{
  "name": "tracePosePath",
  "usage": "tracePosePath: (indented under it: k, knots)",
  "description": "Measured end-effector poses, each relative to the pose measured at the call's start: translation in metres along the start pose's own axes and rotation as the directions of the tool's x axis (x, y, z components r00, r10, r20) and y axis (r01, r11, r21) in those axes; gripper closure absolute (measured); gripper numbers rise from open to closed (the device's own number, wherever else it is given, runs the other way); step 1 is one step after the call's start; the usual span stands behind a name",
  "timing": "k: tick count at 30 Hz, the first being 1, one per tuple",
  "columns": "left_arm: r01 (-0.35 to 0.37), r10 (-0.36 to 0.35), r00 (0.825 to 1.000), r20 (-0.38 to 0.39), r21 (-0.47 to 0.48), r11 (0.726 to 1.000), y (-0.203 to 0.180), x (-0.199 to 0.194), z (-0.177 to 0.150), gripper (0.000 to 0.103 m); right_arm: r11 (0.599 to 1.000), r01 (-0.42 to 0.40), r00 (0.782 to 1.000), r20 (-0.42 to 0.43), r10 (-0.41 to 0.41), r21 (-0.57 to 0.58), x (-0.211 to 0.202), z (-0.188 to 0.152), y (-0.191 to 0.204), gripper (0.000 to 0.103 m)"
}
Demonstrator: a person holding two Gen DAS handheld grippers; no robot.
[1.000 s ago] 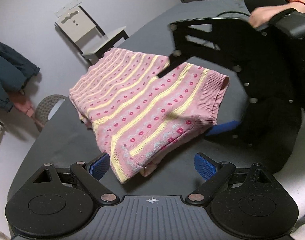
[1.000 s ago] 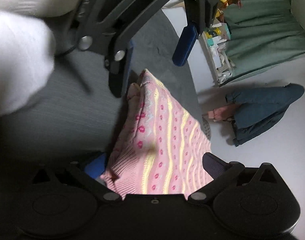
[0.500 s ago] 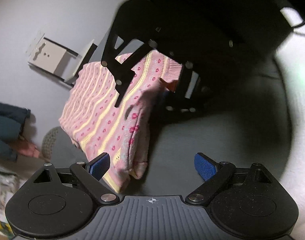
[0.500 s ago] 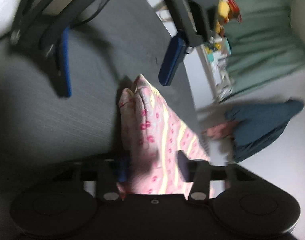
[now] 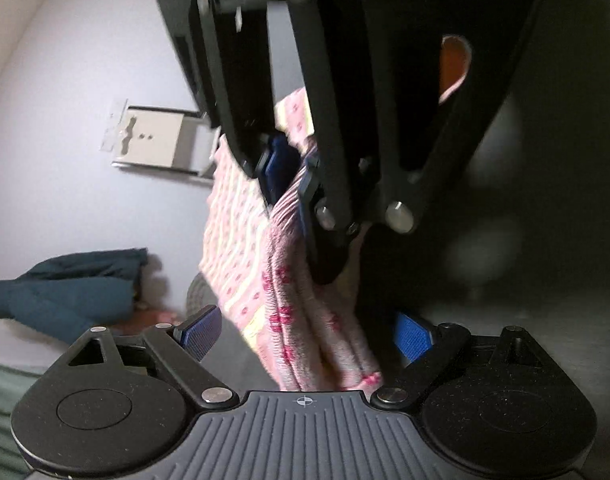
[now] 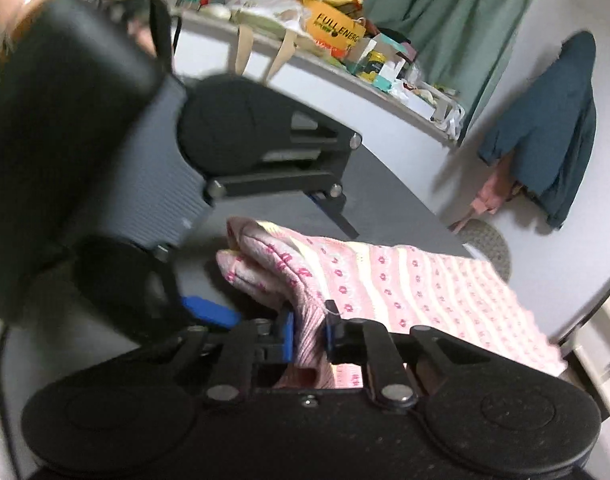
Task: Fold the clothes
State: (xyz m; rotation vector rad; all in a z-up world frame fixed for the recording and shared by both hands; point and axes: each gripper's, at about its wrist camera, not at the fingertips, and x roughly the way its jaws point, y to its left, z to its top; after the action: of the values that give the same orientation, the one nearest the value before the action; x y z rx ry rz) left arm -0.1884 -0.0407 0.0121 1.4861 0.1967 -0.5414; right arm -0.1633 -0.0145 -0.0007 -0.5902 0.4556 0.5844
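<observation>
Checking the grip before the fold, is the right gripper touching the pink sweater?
Touching. The right wrist view shows the right gripper with its jaws closed on the pink sweater, ribbed edge pinched between them.

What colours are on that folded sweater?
The sweater is pink, with pale yellow stripes and rows of small darker pink dots. The right wrist view shows it best.

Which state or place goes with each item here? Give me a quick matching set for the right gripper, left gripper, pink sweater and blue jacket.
Items:
1. right gripper
2. left gripper
3. pink sweater
4. blue jacket

States or places:
A. hanging against the wall
B. open, fingers either side of the folded edge
C. shut on the ribbed hem
D. folded on the dark table

Pairs: 1-C, 2-B, 3-D, 4-A
</observation>
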Motion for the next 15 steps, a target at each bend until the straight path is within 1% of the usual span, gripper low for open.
tracePosePath:
  k: [1, 2, 3, 4, 5, 6, 7, 8, 9, 10, 11, 13, 14, 15]
  knots:
    - [-0.012, 0.012, 1.000, -0.001, 0.012, 1.000, -0.001, 0.002, 0.001, 0.015, 0.999, -0.019, 1.000, 0.007, 0.019, 0.039, -0.001, 0.000, -0.004, 0.089]
    - [-0.024, 0.025, 1.000, -0.004, 0.030, 0.999, -0.004, 0.004, 0.002, 0.021, 0.995, -0.039, 0.999, 0.007, 0.038, 0.087, -0.003, 0.000, -0.010, 0.089]
    - [-0.036, 0.036, 0.999, -0.007, 0.048, 0.998, -0.006, 0.005, 0.003, 0.037, 0.989, -0.057, 0.998, 0.008, 0.057, 0.133, -0.004, -0.001, -0.016, 0.089]
    - [-0.032, 0.033, 0.999, -0.013, 0.061, 0.998, -0.008, 0.007, 0.004, 0.052, 0.984, -0.065, 0.998, 0.015, 0.063, 0.165, -0.004, -0.001, -0.020, 0.089]
    - [-0.026, 0.028, 0.999, -0.021, 0.071, 0.997, -0.010, 0.009, 0.005, 0.059, 0.975, -0.083, 0.997, 0.023, 0.080, 0.206, -0.004, -0.002, -0.027, 0.089]
    - [0.001, 0.001, 0.999, -0.038, 0.050, 0.999, -0.009, 0.011, 0.007, 0.071, 0.964, -0.101, 0.995, 0.032, 0.096, 0.247, -0.003, -0.003, -0.034, 0.089]
    - [0.025, -0.025, 0.998, -0.056, 0.006, 1.000, -0.006, 0.014, 0.009, 0.076, 0.951, -0.119, 0.993, 0.042, 0.111, 0.287, -0.003, -0.004, -0.041, 0.089]
    - [0.041, -0.043, 0.997, -0.059, -0.034, 0.999, -0.002, 0.014, 0.011, 0.079, 0.937, -0.139, 0.990, 0.048, 0.130, 0.320, -0.002, -0.005, -0.046, 0.089]
    - [0.058, -0.062, 0.996, -0.062, -0.074, 0.996, 0.003, 0.014, 0.013, 0.084, 0.933, -0.143, 0.990, 0.049, 0.134, 0.331, 0.001, -0.006, -0.049, 0.089]
    - [0.074, -0.081, 0.995, -0.063, -0.113, 0.991, 0.007, 0.015, 0.015, 0.086, 0.935, -0.137, 0.991, 0.048, 0.128, 0.327, 0.001, -0.007, -0.049, 0.089]
    - [0.090, -0.101, 0.993, -0.068, -0.143, 0.986, 0.012, 0.015, 0.016, 0.086, 0.948, -0.111, 0.994, 0.039, 0.104, 0.300, 0.002, -0.008, -0.046, 0.086]
    - [0.122, -0.141, 0.987, -0.075, -0.219, 0.968, 0.023, 0.016, 0.018, 0.087, 0.968, -0.057, 0.998, 0.023, 0.053, 0.244, 0.004, -0.009, -0.041, 0.055]
    - [0.136, -0.160, 0.984, -0.075, -0.260, 0.956, 0.029, 0.017, 0.018, 0.087, 0.978, -0.011, 1.000, 0.022, 0.006, 0.208, 0.003, -0.010, -0.035, 0.023]
    - [0.144, -0.173, 0.982, -0.074, -0.298, 0.944, 0.034, 0.017, 0.019, 0.087, 0.985, 0.035, 0.999, 0.022, -0.040, 0.172, 0.002, -0.011, -0.029, 0.013]
